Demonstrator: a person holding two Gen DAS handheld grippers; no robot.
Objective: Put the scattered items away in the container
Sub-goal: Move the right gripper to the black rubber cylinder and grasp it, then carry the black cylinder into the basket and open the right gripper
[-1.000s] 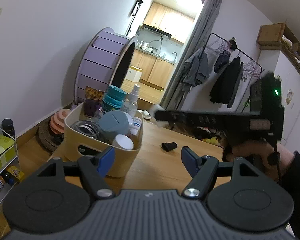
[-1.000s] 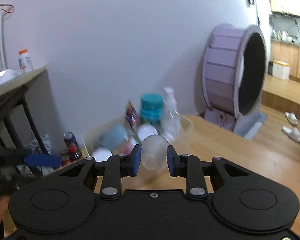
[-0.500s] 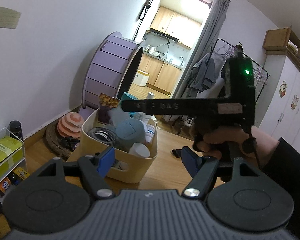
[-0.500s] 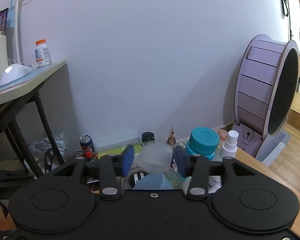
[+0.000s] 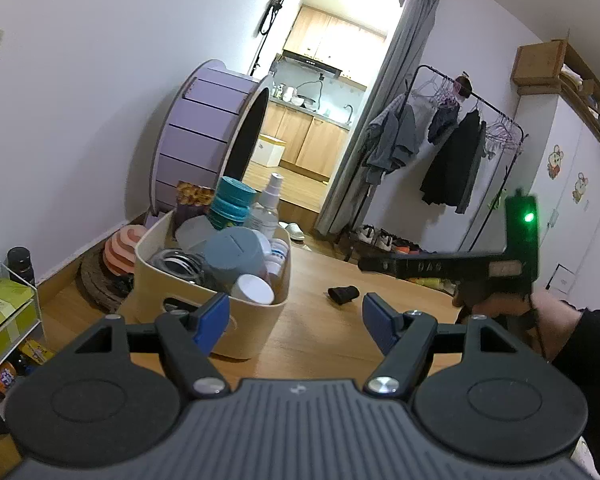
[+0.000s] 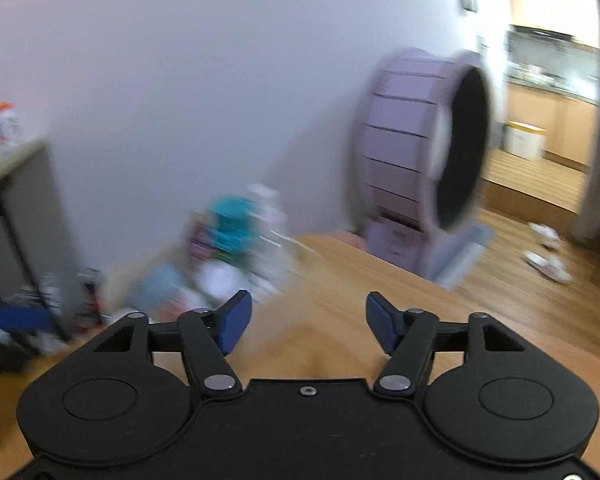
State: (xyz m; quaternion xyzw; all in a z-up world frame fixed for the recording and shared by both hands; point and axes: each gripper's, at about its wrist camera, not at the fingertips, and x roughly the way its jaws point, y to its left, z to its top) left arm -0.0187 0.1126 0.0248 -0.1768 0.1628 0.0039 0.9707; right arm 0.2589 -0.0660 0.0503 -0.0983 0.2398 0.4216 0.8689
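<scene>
A cream tub (image 5: 256,322) stands on the wooden table (image 5: 324,336), packed with bottles, jars, a teal-capped bottle (image 5: 232,202) and a spray bottle (image 5: 269,206). A frosted clear bottle (image 5: 194,230) lies among them. A small black item (image 5: 343,293) lies on the table to the tub's right. My left gripper (image 5: 296,318) hangs open in front of the tub, nothing between its fingers. My right gripper (image 6: 308,322) is open and empty; its view is blurred, with the tub (image 6: 220,264) ahead to the left. In the left wrist view a hand holds the right gripper (image 5: 460,268) at the right.
A purple wheel (image 5: 208,136) stands behind the tub by the wall. A wire shelf with a green box (image 5: 4,308) is at the left. A clothes rack (image 5: 452,152) and a doorway to a kitchen lie beyond the table.
My right gripper carried the frosted bottle over the tub, opened and let it go there, then drew back to the right. My left gripper stayed open.
</scene>
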